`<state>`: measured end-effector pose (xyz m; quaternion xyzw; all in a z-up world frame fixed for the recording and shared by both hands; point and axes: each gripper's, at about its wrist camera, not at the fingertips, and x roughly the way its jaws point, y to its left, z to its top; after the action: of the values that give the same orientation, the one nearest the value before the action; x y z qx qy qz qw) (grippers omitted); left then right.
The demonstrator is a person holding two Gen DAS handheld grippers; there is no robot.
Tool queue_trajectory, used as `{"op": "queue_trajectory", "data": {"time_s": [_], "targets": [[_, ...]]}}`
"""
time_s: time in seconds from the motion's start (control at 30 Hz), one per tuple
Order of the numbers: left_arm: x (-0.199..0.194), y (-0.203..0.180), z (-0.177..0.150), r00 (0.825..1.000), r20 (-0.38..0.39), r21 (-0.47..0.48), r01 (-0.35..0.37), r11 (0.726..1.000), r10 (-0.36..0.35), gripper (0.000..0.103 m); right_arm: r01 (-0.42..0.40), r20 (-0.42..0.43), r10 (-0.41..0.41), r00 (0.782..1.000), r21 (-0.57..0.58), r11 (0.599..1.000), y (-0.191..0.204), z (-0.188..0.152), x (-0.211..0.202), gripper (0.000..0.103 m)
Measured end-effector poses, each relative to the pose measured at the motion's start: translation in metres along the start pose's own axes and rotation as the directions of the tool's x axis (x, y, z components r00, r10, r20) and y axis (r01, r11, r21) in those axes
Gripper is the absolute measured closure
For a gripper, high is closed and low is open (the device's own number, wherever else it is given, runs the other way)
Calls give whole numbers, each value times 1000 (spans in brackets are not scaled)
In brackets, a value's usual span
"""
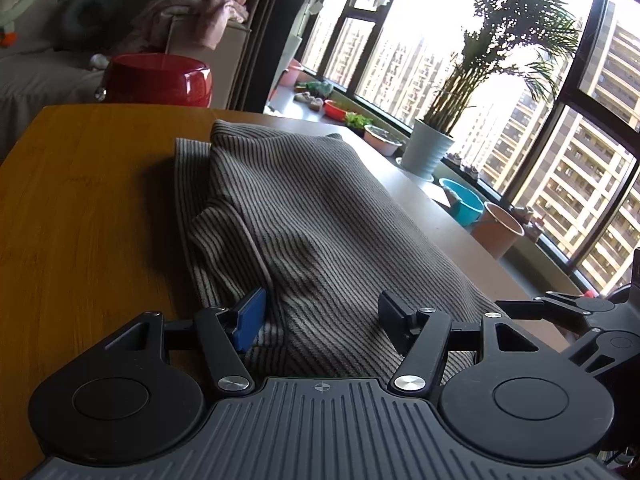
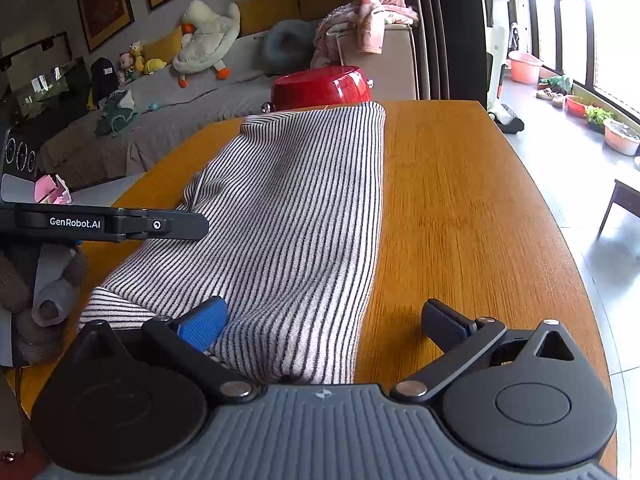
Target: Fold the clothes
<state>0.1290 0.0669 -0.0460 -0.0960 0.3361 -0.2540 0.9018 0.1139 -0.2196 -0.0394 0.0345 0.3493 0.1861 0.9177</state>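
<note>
Striped garment [image 1: 304, 232], one piece, folded into a long strip, is laid on the wooden table [image 1: 88, 208]. Left gripper [image 1: 320, 316] is held low over its near end, jaws spread wide, nothing gripped; right gripper [image 2: 324, 324] is likewise spread wide, blue pad [image 2: 202, 326] on the cloth, other finger over bare wood. One red bowl [image 2: 320, 86] is seen past the far edge, sofa [image 2: 192, 92] behind, windows alongside.
</note>
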Motion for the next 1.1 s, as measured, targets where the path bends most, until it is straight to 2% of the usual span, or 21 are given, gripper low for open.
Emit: {"op": "queue_trajectory", "data": {"time_s": [0.23, 0.4, 0.6, 0.7, 0.83, 0.97, 1.1], "targets": [[-2, 0, -2, 1000, 12, -19, 4, 1000, -4, 35, -6, -2, 6, 1000, 26, 1000, -1, 2, 1, 0], [-2, -2, -4, 1000, 21, -19, 3, 1000, -3, 32, -96, 42, 93, 995, 98, 991, -8, -1, -2, 0], [-15, 1, -2, 999, 33, -69, -12, 998, 14, 31, -69, 37, 66, 997, 70, 995, 0, -2, -1, 0], [-33, 0, -5, 998, 56, -63, -37, 997, 41, 31, -60, 37, 58, 998, 65, 996, 2, -3, -1, 0], [-55, 2, -16, 995, 51, -49, -81, 996, 83, 32, -58, 43, 55, 998, 70, 996, 2, -4, -2, 0], [-73, 6, -27, 991, 35, -43, -126, 991, 128, 33, -53, 89, 50, 995, 34, 998, 8, -5, -10, 0], [-84, 7, -37, 988, 24, -47, -152, 987, 153, 34, 38, 198, -4, 980, -168, 985, 35, -5, -27, 0]]}}
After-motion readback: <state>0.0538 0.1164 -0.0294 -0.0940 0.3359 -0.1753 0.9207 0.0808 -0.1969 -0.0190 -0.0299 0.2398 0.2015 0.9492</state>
